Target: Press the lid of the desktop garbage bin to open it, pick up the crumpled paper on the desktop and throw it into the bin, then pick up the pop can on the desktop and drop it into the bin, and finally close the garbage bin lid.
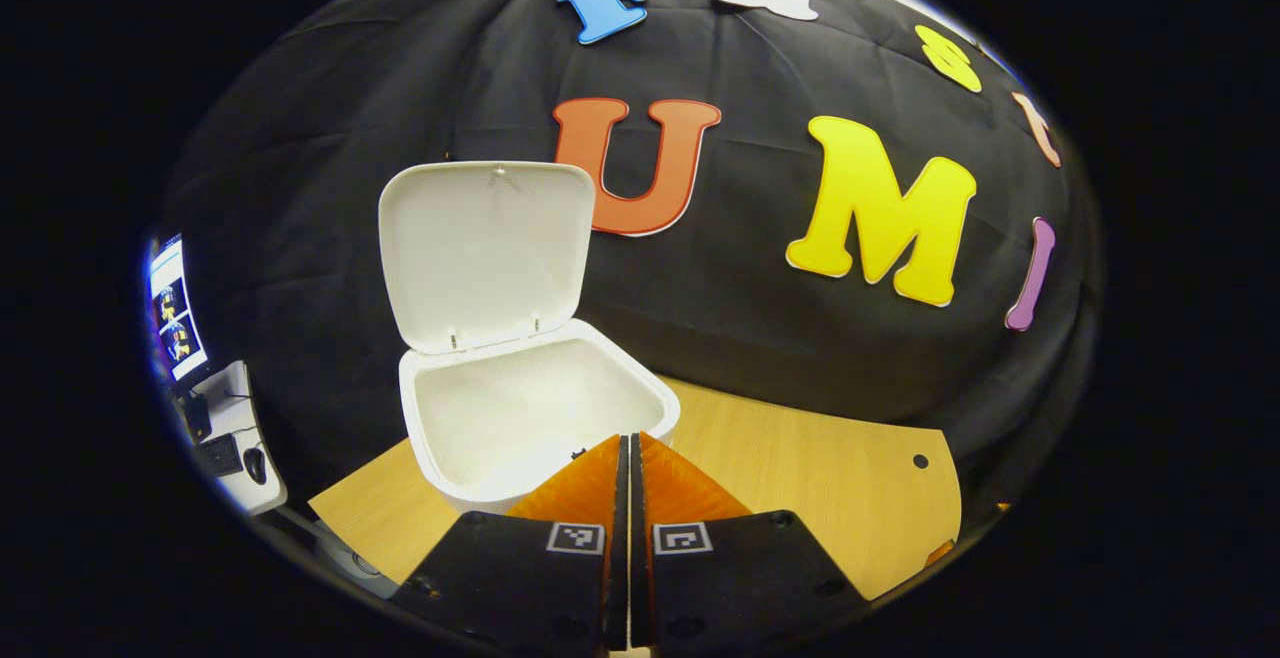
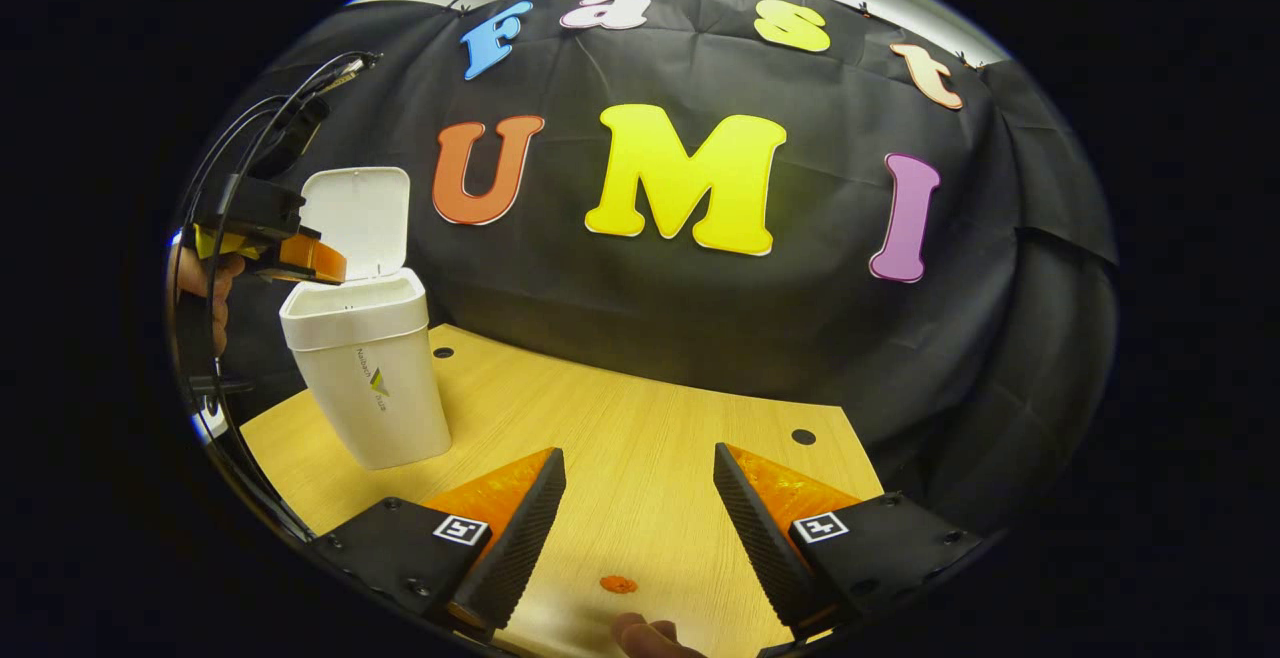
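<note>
The white desktop bin (image 1: 520, 428) stands with its lid (image 1: 485, 253) swung upright, and the inside I can see is bare white. My left gripper (image 1: 630, 458) hovers just above the bin's near rim with its fingers pressed together and nothing between them. In the right gripper view the same bin (image 2: 370, 378) stands at the table's left end, lid (image 2: 358, 213) up, with the left gripper (image 2: 300, 258) held by a hand (image 2: 200, 283) over its rim. My right gripper (image 2: 635, 498) is open low over the wooden table (image 2: 620, 438).
A small orange dot (image 2: 618, 584) marks the table between the right gripper's fingers, and a fingertip (image 2: 645, 633) shows at the bottom edge. Round cable holes (image 2: 803, 436) pierce the tabletop. A side desk with a monitor (image 1: 175, 308) and mouse stands far left.
</note>
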